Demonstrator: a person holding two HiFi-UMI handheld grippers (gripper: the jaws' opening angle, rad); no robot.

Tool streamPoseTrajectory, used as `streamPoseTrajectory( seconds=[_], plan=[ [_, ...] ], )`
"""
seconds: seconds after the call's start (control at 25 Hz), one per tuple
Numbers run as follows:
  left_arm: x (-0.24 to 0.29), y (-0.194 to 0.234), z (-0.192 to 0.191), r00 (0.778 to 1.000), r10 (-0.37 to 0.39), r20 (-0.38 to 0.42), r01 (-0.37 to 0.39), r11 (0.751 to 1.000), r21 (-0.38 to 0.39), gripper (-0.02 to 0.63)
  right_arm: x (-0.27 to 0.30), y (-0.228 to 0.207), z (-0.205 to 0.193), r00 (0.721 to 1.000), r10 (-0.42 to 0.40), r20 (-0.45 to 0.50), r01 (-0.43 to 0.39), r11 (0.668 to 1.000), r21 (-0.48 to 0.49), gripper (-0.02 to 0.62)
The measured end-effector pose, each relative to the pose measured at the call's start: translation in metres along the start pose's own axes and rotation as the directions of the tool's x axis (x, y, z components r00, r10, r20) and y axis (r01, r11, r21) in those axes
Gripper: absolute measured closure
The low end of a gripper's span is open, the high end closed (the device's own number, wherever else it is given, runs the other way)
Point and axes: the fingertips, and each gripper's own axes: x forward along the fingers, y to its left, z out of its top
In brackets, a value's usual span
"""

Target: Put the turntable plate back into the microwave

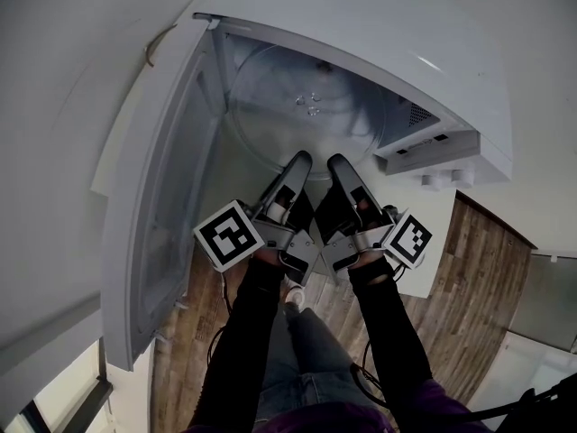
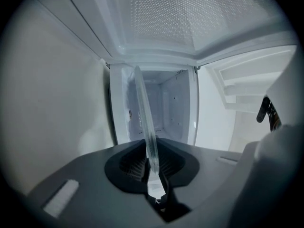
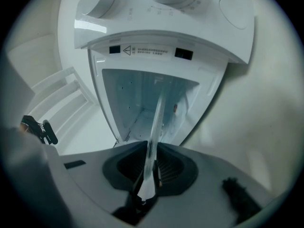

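**A:** What are the 2 grippers holding?

**B:** The left gripper (image 2: 151,169) and the right gripper (image 3: 148,170) each clamp the near rim of the glass turntable plate (image 1: 290,97). Their jaws are narrowly apart. The plate is partly inside the microwave (image 1: 361,16), whose door (image 1: 155,215) is open.

**A:** Do the views differ?

**B:** The head view shows the plate's round face. Each gripper view sees it edge-on. Only the right gripper view shows the 2 dials (image 3: 97,4).

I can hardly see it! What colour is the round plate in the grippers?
The turntable plate is clear glass, best seen in the head view.
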Motion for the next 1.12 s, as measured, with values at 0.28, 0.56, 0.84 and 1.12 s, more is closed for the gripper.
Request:
streamPoseTrajectory(
  seconds=[0.28,0.56,0.84,1.12],
  plan=[
    [0.003,0.001,0.0,1.0,-0.009,-0.015,0.009,1.0,-0.001,0.546,0.0,-0.002,0.001,1.0,0.0,0.009,0.0,1.0,-0.001,0.534],
    [0.008,0.002,0.003,0.999,0.017,-0.045,-0.017,1.0,0.012,0.546,0.002,-0.002,0.006,0.999,-0.011,0.038,0.01,1.0,0.021,0.532],
    [0.01,0.003,0.004,0.998,0.026,-0.065,-0.025,1.0,0.008,0.545,0.003,-0.001,0.007,0.998,-0.023,0.062,0.022,1.0,0.016,0.529],
    [0.018,0.006,0.006,0.997,0.021,-0.08,-0.02,1.0,0.006,0.544,0.006,-0.005,0.013,0.996,-0.035,0.08,0.034,0.999,0.006,0.528]
  ],
)
